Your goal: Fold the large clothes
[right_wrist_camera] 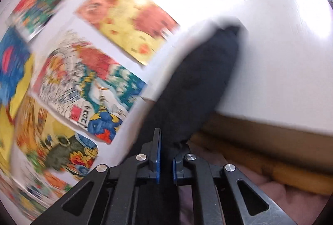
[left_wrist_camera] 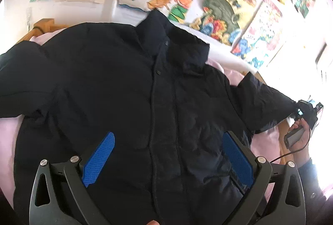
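Observation:
A large dark navy jacket (left_wrist_camera: 129,83) lies front up on a pink bedsheet (left_wrist_camera: 8,133), collar toward the wall. My left gripper (left_wrist_camera: 166,137) is open, its blue pads (left_wrist_camera: 100,158) spread wide above the jacket's lower front, holding nothing. My right gripper (right_wrist_camera: 165,154) is shut on the jacket's sleeve (right_wrist_camera: 199,83) and holds it lifted off the bed. In the left wrist view the right gripper (left_wrist_camera: 299,110) shows at the sleeve's cuff, far right. The right wrist view is blurred.
A white wall covered with colourful children's drawings (left_wrist_camera: 218,2) rises behind the bed. A wooden bed frame (right_wrist_camera: 270,137) runs along the wall. A bright window (left_wrist_camera: 324,71) is at the right.

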A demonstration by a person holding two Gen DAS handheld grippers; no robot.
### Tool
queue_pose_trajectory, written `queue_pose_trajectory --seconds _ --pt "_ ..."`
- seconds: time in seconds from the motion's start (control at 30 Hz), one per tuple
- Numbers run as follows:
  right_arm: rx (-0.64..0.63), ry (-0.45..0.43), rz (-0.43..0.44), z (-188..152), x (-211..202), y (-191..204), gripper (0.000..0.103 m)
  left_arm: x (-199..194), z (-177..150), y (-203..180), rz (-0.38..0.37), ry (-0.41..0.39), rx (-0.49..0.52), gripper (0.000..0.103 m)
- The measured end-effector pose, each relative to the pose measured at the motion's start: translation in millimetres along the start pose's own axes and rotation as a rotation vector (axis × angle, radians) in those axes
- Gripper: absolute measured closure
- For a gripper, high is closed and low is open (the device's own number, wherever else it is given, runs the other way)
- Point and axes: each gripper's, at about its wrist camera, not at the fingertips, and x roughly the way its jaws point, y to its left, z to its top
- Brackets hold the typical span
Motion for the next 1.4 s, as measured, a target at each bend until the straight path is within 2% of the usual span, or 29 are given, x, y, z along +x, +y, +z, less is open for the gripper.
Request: queue_pose_trajectory --seconds 0.1,0.23,0.3,0.37,0.43,0.47,0.57,0.67,0.77,0.83,0.93,1.0,1.03,1.07,1.1,1.17,1.2,1.27,1.33,1.37,1.4 --pt "-0.165 -0.086 0.033 -6 -20 62 0.095 -13 8 14 -0.011 -0.028 -0.023 0.002" --pt "-0.506 -0.198 0.131 -50 -50 157 0.096 -42 15 38 0.013 -0.091 -0.037 0.002" --pt "-0.707 -0.221 0.210 -90 -65 205 0.096 -60 17 55 0.021 -0.128 -0.066 0.002" --pt "-0.952 -0.230 0.296 -148 -82 248 0.096 -69 20 69 0.023 -0.152 -0.094 0.002" --pt "-1.193 -0.227 0.354 -209 -95 274 0.096 -82 20 88 0.028 -0.181 -0.130 0.002" --pt "-1.325 -0.225 0.374 -245 -101 282 0.096 -87 20 97 0.032 -0.195 -0.147 0.002" --pt "-1.599 -0.189 0.416 -331 -111 281 0.096 -99 24 120 0.038 -0.224 -0.193 0.002" --pt "-1.789 -0.100 0.421 -394 -108 268 0.096 -99 25 136 0.036 -0.238 -0.207 0.002" --pt "-1.923 -0.029 0.410 -436 -99 248 0.096 -79 23 150 -0.006 -0.212 -0.210 0.002" --pt "-1.975 -0.015 0.408 -453 -95 238 0.096 -56 20 159 -0.078 -0.166 -0.226 0.002" --pt "-2.037 -0.014 0.405 -467 -93 224 0.096 -30 23 166 -0.179 -0.107 -0.245 0.002" --pt "-2.077 -0.010 0.400 -475 -94 214 0.096 -18 28 167 -0.212 -0.093 -0.256 0.002" --pt "-2.089 -0.013 0.396 -478 -92 210 0.096 -14 31 168 -0.210 -0.088 -0.254 0.002" --pt "-2.098 -0.008 0.397 -480 -91 207 0.096 -9 34 168 -0.170 -0.106 -0.235 0.002" --pt "-2.104 -0.003 0.397 -482 -92 204 0.095 -2 36 168 -0.123 -0.086 -0.237 0.002" --pt "-2.107 0.014 0.402 -481 -91 198 0.092 7 39 168 -0.082 -0.069 -0.242 0.002" --pt "-2.098 0.034 0.407 -479 -92 196 0.086 10 39 169 -0.068 -0.065 -0.242 0.003" --pt "-2.053 0.086 0.412 -471 -96 196 0.076 16 34 167 -0.039 -0.045 -0.226 0.013" --pt "-1.995 0.136 0.418 -456 -96 196 0.056 22 33 162 -0.014 -0.010 -0.197 0.046" --pt "-1.953 0.166 0.425 -444 -95 196 0.049 27 33 158 0.021 0.013 -0.174 0.054" --pt "-1.918 0.189 0.432 -435 -94 195 0.038 31 32 156 0.056 0.025 -0.157 0.062"
